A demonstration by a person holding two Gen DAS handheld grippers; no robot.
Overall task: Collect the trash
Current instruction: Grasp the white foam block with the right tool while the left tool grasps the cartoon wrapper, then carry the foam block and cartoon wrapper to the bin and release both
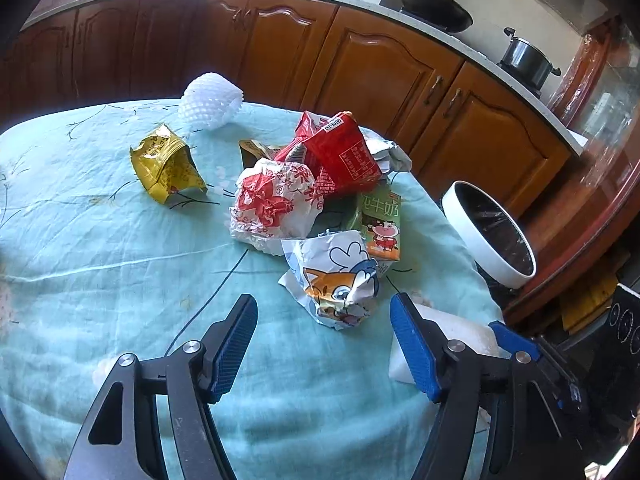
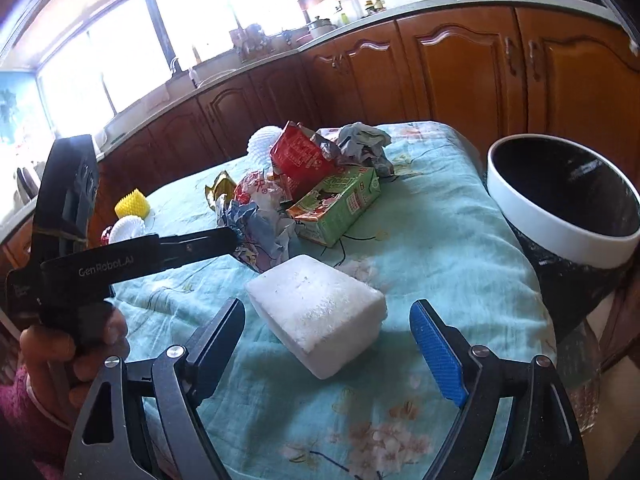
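**A:** Which step do I have in hand?

**B:** The first pickups, as I judge it. My right gripper (image 2: pixel 328 340) is spread wide, its fingers (image 2: pixel 438 354) on either side of the white foam block (image 2: pixel 320 312) and not yet touching it. The block lies nearest me on the worktop (image 2: pixel 440 248), which is covered in a teal cloth. My left gripper (image 1: pixel 324 340) is likewise released and holds nothing; it hangs just short of the crumpled fox-print wrapper (image 1: pixel 340 280).

**A:** What does the next move call for?

**B:** Advancing the right fingers along the block's sides, closing, then carrying it right to the white-rimmed bin (image 2: pixel 568 208) standing just off the worktop's edge. The foam should be light but crumbly, so I would squeeze gently.

**A:** And beyond?

**B:** Past the fox-print wrapper lies the heap: a green milk carton (image 1: pixel 380 220), a red-and-white wrapper (image 1: pixel 276 204), a red bag (image 1: pixel 340 152) and grey crumpled paper (image 2: pixel 364 140). A yellow pouch (image 1: pixel 168 164) sits apart to the left, with a white foam net (image 1: pixel 210 100) at the far edge.

**A:** Any obstruction?

**B:** The two grippers work close together, so the left tool crowds the block's left side. The piled wrappers overlap and may drag one another.
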